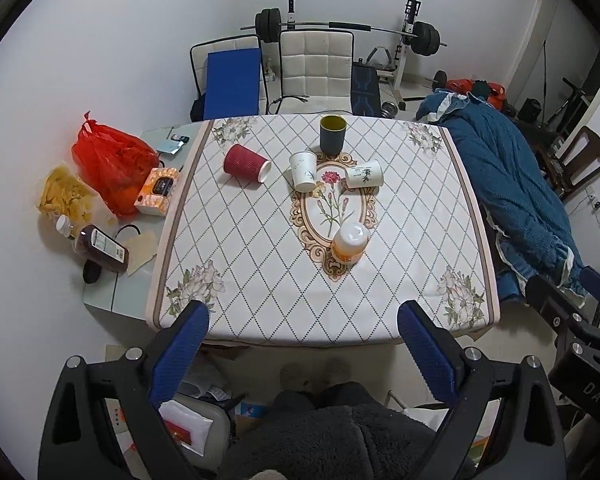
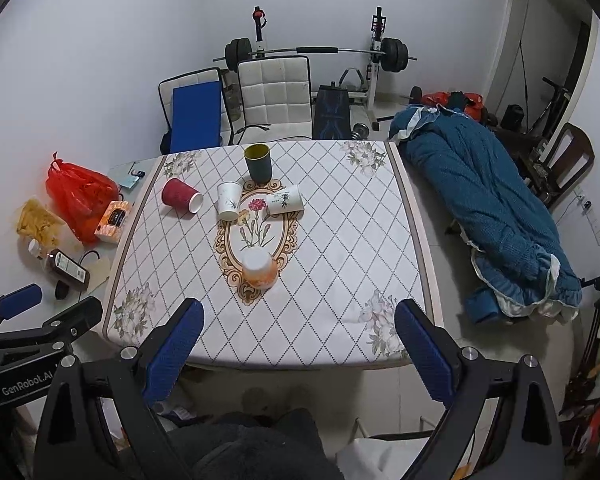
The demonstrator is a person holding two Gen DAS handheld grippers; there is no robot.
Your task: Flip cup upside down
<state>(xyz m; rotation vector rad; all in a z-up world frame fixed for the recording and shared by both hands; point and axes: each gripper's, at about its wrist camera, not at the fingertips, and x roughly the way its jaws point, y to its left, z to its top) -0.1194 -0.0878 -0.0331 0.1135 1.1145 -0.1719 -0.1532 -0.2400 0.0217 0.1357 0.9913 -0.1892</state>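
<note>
With both the left gripper and right gripper held wide apart and empty, the upright dark green cylindrical cup, apparently rigid, beyond the oval floral medallion, should be gripped mid-wall before being inverted.

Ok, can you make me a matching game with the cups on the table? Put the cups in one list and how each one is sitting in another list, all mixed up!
Cups:
1. red cup
2. dark cup
3. orange cup

How it sits:
A. upside down, bottom facing up
B. lying on its side
C. standing upright, yellow inside showing

Pairs: 1-B, 2-C, 3-A
</note>
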